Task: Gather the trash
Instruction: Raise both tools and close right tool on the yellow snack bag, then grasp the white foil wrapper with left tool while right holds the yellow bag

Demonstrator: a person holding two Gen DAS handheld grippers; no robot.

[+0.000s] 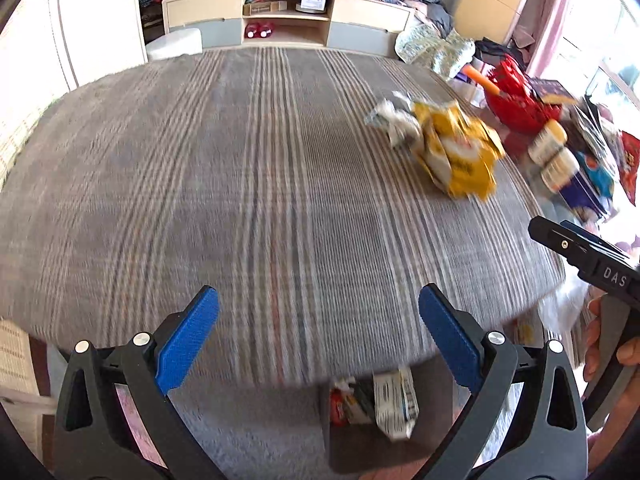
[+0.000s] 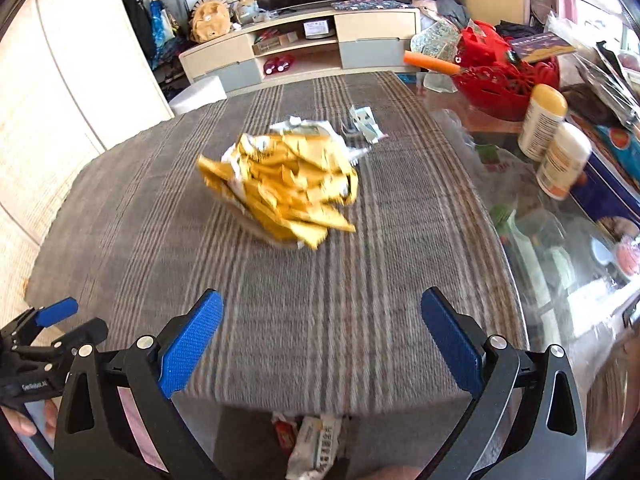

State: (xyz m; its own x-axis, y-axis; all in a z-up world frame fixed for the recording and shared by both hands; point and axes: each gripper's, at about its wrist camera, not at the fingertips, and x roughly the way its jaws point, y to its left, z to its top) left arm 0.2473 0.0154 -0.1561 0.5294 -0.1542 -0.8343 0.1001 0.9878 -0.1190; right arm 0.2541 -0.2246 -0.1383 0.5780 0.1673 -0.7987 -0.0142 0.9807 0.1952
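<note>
Both claws gape, empty: right claw (image 2: 322, 340) faces the crumpled yellow wrapper (image 2: 284, 188) mid-frame on the desk (image 2: 120, 220); left claw (image 1: 318, 340) hangs off to its side, I judge for support.

A crumpled yellow-and-white wrapper (image 2: 280, 184) lies on a grey, brown-striped tablecloth (image 2: 320, 320) near a seemingly red basket (image 2: 504, 80).

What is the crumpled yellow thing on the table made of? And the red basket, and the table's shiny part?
Yellow wrapper: probably thin plastic or foil film; it holds sharp creases and has printed sides. Blur hides finer detail.
Red basket: looks like moulded plastic, glossy, with cut-out openwork walls.
Shiny table part: seems to be glass; it mirrors the window light, and shapes show through it. A striped woven cloth covers the rest.
</note>
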